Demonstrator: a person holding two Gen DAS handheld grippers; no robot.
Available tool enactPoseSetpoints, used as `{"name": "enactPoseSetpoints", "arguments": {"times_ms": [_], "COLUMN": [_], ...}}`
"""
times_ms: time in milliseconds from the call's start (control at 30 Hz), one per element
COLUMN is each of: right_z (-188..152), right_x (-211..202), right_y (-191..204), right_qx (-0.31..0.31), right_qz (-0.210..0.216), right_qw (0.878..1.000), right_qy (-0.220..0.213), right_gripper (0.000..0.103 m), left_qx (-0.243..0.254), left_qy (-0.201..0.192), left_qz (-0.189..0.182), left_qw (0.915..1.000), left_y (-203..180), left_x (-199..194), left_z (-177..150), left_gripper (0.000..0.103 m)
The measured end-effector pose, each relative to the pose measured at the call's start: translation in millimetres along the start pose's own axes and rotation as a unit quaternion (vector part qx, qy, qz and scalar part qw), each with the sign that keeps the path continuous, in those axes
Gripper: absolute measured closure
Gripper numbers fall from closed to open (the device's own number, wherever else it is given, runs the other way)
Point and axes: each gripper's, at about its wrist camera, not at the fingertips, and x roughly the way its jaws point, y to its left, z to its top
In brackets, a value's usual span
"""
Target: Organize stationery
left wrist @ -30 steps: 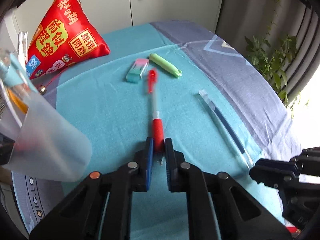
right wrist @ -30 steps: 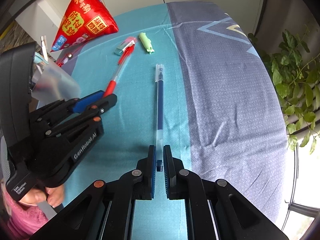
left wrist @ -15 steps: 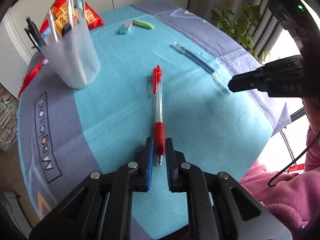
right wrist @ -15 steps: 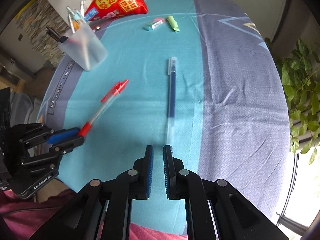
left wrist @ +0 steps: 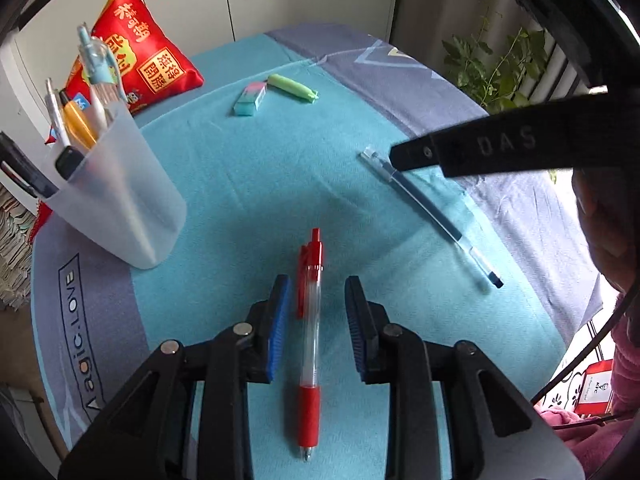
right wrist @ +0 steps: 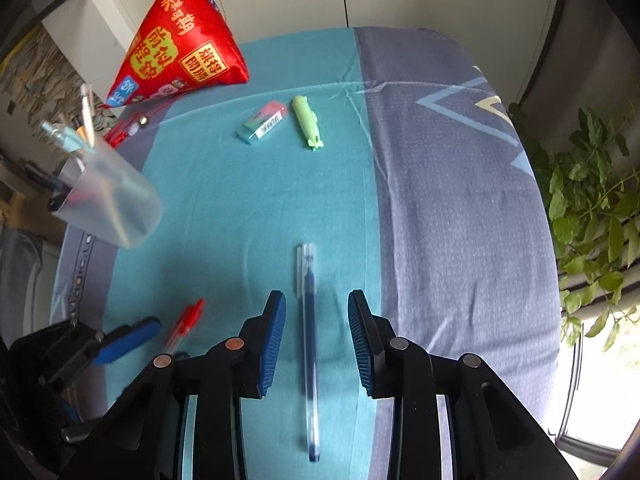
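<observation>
Pen cup (left wrist: 120, 204) near table's left edge, already holding several pens. Left gripper (left wrist: 316, 320): jaws just opened, narrow gap, red pen (left wrist: 311, 332) lying loose between pads, on teal cloth (left wrist: 248, 184) near front edge. Right gripper (right wrist: 316, 336): jaws likewise just opened, blue pen (right wrist: 309, 320) between pads, untouched. Eraser (right wrist: 262, 121) and green highlighter (right wrist: 306, 122) toward far edge. Step, by my judgement: pens just laid down or lined up for pickup. Next move needs pads closing squarely on barrels, then carry to cup.

red pen (left wrist: 310, 320), blue pen (right wrist: 309, 340) — teal-and-grey cloth (right wrist: 248, 200)
</observation>
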Motion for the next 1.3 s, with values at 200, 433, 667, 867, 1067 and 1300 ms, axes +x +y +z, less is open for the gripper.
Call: {"name": "enactPoseSetpoints", "arguments": {"times_ms": [200,433,667,867,1067,1300], "right_z": [13,18,21,21,7,-9], "right_x": [2,18,35,27,-21,-68], "right_y": [11,17,22,22,18,23], "right_qx": [-0.021,-0.026,-0.015,-0.006,-0.006,-0.014], "right_qz": [-0.015,-0.031,-0.015,-0.012,-0.008,0.013], "right_qw": [1.000,0.999,0.999,1.000,0.999,0.995], "right_qy": [-0.012,0.017,0.042,0.021,-0.043,-0.103], "right_gripper": [0.071,0.071,0.079,0.090,0.090,0.090], "left_qx": [-0.007,-0.008,-0.006,-0.009,-0.014,-0.015], "left_qy": [-0.002,-0.003,0.003,-0.003,-0.036,-0.091], "left_qz": [-0.006,-0.012,-0.009,-0.015,-0.016,-0.014], "left_qw": [1.0000,0.9999,0.9999,0.9998,0.9991,0.9957], "left_y": [4,3,0,1,1,-1], "left_x": [0,3,11,9,-18,-65], "left_z": [3,5,4,2,-1,-5], "left_gripper": [0.078,0.078,0.078,0.091,0.091,0.091]}}
